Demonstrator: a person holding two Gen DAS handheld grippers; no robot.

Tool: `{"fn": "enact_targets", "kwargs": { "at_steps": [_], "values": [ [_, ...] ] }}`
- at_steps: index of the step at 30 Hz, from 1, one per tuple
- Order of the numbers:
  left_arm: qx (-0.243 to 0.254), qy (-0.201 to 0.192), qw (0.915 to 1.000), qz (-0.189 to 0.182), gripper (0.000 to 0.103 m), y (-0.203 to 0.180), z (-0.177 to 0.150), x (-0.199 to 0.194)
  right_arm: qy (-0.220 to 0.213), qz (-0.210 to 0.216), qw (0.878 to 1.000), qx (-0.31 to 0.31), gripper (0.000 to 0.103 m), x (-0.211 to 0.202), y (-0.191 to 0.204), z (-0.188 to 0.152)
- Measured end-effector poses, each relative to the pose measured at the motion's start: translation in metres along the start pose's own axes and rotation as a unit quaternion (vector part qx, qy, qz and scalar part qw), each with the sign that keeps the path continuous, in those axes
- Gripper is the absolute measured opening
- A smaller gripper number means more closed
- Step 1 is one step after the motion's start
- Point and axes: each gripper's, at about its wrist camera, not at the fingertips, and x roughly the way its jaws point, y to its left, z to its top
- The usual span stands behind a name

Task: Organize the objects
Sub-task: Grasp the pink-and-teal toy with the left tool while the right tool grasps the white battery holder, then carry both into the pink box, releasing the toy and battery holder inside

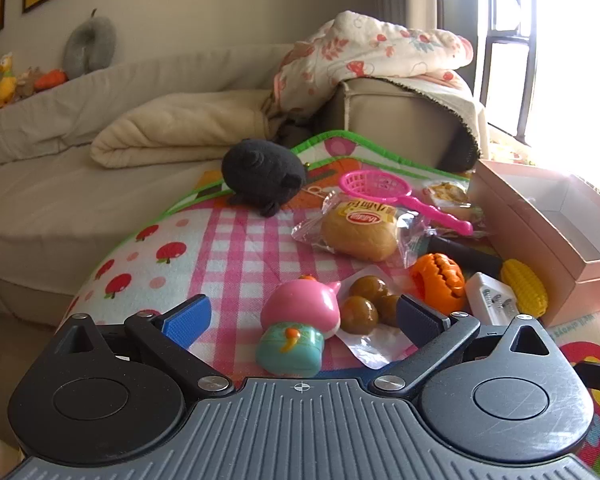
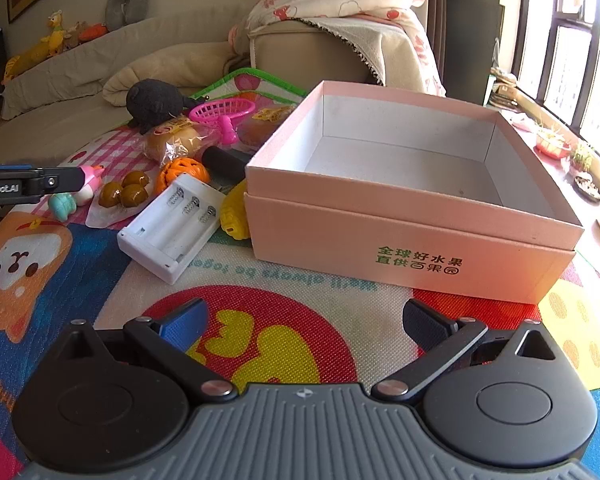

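My left gripper [image 1: 302,312] is open, its fingers on either side of a pink and teal toy figure [image 1: 296,326] that lies on the play mat [image 1: 228,248]; it also shows in the right wrist view [image 2: 76,192]. A packet of brown chestnuts [image 1: 370,306] touches the toy's right side. My right gripper [image 2: 304,322] is open and empty above the mat, in front of an open, empty pink box [image 2: 412,200]. The left gripper shows at the left edge of the right wrist view [image 2: 32,184].
On the mat lie a wrapped bun [image 1: 360,234], a pink toy strainer [image 1: 384,190], an orange toy pumpkin [image 1: 440,276], a white battery holder [image 2: 172,224], a yellow toy corn [image 1: 526,286] and a black plush [image 1: 264,174]. A sofa with blankets [image 1: 172,128] is behind.
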Motion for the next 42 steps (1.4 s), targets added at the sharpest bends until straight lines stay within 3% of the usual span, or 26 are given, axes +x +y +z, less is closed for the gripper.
{"fn": "enact_targets", "kwargs": {
  "at_steps": [3,4,6,7,10,12,16,18,24,31,34,37,40,42],
  "values": [
    [-0.026,0.016,0.9995,-0.013,0.097,0.008,-0.002,0.017,-0.07,-0.019,0.997,0.014,0.103,-0.017,0.008,0.0],
    [-0.037,0.019,0.999,-0.017,0.082,0.01,-0.002,0.02,-0.068,-0.006,0.997,0.022,0.103,-0.019,0.009,0.004],
    [-0.055,0.021,0.9981,-0.018,0.058,0.014,-0.006,0.024,-0.033,0.062,0.997,0.031,0.103,-0.012,0.011,0.016],
    [-0.058,0.021,0.9979,-0.018,0.056,0.015,-0.007,0.024,-0.016,0.089,0.995,0.045,0.103,-0.005,0.013,0.021],
    [-0.059,0.019,0.9977,-0.027,0.054,0.017,-0.01,0.02,0.014,0.109,0.992,0.067,0.102,0.016,0.026,0.031],
    [-0.064,0.023,0.9971,-0.036,0.053,0.021,-0.012,0.017,0.028,0.098,0.993,0.061,0.089,0.03,0.041,0.036],
    [-0.051,0.022,0.9972,-0.05,0.052,0.025,-0.019,0.002,0.048,0.077,0.994,0.058,0.077,0.05,0.063,0.041],
    [-0.043,0.021,0.9973,-0.055,0.052,0.024,-0.022,-0.008,0.052,0.073,0.995,0.047,0.054,0.05,0.07,0.043],
    [-0.007,0.021,0.9962,-0.085,0.051,0.01,-0.032,-0.043,0.059,0.087,0.994,-0.016,0.048,0.01,0.066,0.025],
    [0.037,0.011,0.9858,-0.163,0.051,-0.036,-0.03,-0.079,0.036,0.071,0.997,-0.022,0.048,-0.07,0.016,-0.008],
    [0.047,-0.012,0.9769,-0.208,0.051,-0.067,-0.005,-0.086,0.012,0.05,0.999,-0.013,0.048,-0.097,-0.003,-0.015],
    [0.053,-0.061,0.9703,-0.228,0.051,-0.104,0.034,-0.081,-0.007,0.031,1.0,-0.003,0.048,-0.109,-0.015,-0.017],
    [0.027,-0.097,0.9638,-0.247,0.053,-0.139,0.072,-0.057,-0.013,0.021,1.0,0.007,0.048,-0.113,-0.023,-0.018],
    [0.017,-0.096,0.9635,-0.249,0.054,-0.16,0.085,-0.032,-0.01,0.009,1.0,0.005,0.048,-0.114,-0.026,-0.017]
  ]
}}
